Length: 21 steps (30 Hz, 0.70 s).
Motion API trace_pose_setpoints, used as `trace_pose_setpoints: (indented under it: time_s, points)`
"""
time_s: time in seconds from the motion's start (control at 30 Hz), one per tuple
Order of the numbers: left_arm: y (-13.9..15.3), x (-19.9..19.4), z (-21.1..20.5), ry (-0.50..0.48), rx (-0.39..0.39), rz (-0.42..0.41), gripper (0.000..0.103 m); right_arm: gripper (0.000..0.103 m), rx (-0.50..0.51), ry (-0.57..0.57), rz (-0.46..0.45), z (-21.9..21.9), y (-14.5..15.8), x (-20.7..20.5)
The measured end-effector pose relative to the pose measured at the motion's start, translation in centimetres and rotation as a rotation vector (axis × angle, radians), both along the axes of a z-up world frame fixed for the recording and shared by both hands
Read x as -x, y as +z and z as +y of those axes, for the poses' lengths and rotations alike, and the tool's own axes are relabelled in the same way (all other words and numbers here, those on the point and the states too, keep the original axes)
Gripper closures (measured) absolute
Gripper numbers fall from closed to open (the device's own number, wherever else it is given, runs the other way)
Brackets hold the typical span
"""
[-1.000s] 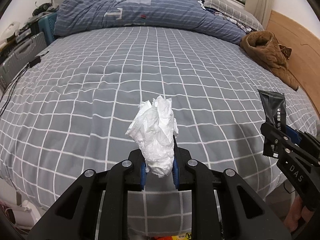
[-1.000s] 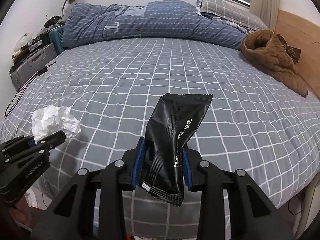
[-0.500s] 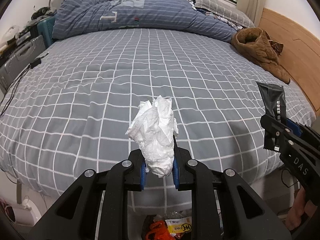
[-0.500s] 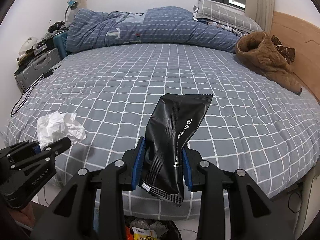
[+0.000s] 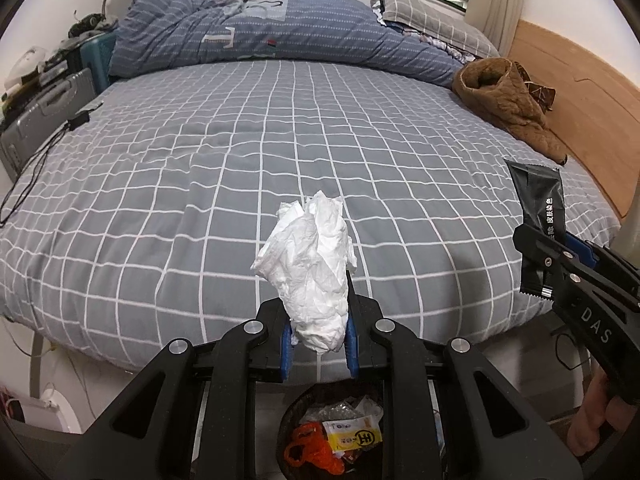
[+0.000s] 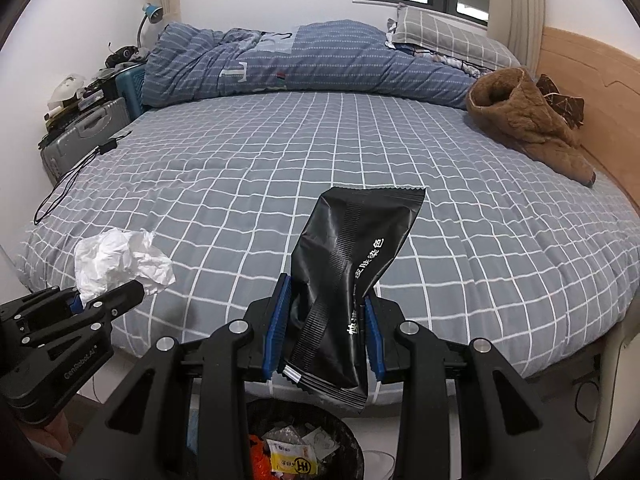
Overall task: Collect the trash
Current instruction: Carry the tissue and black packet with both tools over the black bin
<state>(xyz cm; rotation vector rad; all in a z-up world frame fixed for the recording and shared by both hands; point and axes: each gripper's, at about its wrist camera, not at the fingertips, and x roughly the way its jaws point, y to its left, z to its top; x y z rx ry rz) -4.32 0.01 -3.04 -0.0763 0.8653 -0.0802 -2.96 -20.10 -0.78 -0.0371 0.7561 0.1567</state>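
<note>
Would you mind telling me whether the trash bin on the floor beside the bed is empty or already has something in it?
Not empty. The trash bin already holds wrappers: a yellow packet, orange plastic and crumpled clear film are visible inside. How full it is cannot be told.

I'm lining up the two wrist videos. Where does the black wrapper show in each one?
Left wrist view: the black wrapper is at the right edge, clamped in the right gripper.
Right wrist view: the black wrapper is at centre, upright between the blue pads.
Shared landmark: the brown coat lying by the wooden headboard.
</note>
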Motion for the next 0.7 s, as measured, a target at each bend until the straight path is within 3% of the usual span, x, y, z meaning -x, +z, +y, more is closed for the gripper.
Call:
trace_pose_setpoints:
  time_s: [0.7]
  points:
    - [-0.8,6.4,0.1,0.017,0.008,0.036,0.084,0.07,0.012,0.028,0.043,0.8,-1.1,6.9]
